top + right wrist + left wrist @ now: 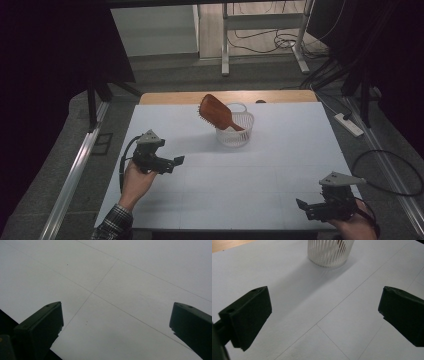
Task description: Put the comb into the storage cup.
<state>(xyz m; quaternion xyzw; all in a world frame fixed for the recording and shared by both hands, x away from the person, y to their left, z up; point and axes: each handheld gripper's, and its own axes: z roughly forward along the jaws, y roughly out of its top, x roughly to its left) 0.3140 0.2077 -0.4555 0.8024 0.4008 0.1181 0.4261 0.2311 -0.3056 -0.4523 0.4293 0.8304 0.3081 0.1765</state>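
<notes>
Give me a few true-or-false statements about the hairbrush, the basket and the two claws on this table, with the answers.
1. The wooden hairbrush lies flat on the table. False: it stands tilted in the white basket, handle down, head sticking out above the rim.
2. The left claw is open and holds nothing. True.
3. The right claw grips the basket. False: it is open, near the table's front right corner, far from the basket.
4. The basket has slatted white walls. True.
</notes>
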